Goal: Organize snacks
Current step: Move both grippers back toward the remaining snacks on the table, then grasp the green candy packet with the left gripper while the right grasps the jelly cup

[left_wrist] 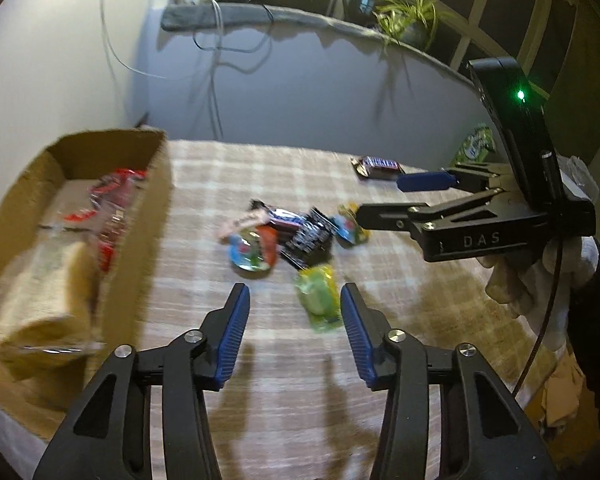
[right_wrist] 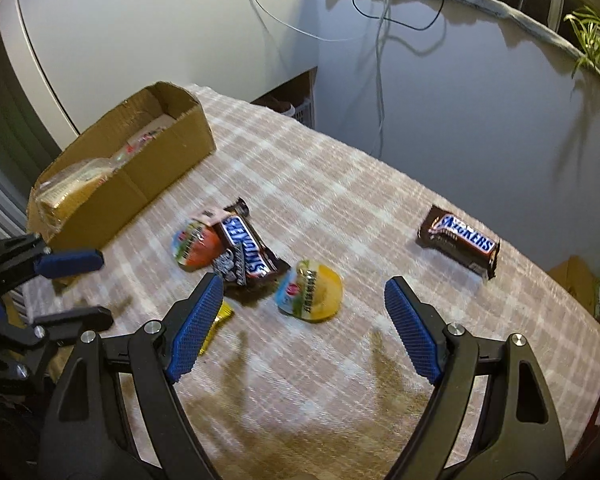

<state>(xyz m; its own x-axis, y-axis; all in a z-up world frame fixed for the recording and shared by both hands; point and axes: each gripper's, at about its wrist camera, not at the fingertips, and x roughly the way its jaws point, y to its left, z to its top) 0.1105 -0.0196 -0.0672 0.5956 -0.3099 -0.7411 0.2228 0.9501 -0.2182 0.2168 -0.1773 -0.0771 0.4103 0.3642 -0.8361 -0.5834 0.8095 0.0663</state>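
A cardboard box on the left holds red-wrapped packs and a pale clear-wrapped pack. Mid-table lies a heap: an orange jelly cup, a Snickers bar and a dark packet. A green jelly cup lies just beyond my left gripper, which is open, near its right pad. A yellow jelly cup sits under my right gripper, open wide. A second Snickers bar lies apart at the far right.
A checked cloth covers the table, whose far edge meets a pale wall with hanging cables. A plant stands on the sill. A green packet shows behind the right gripper. A gloved hand holds that gripper.
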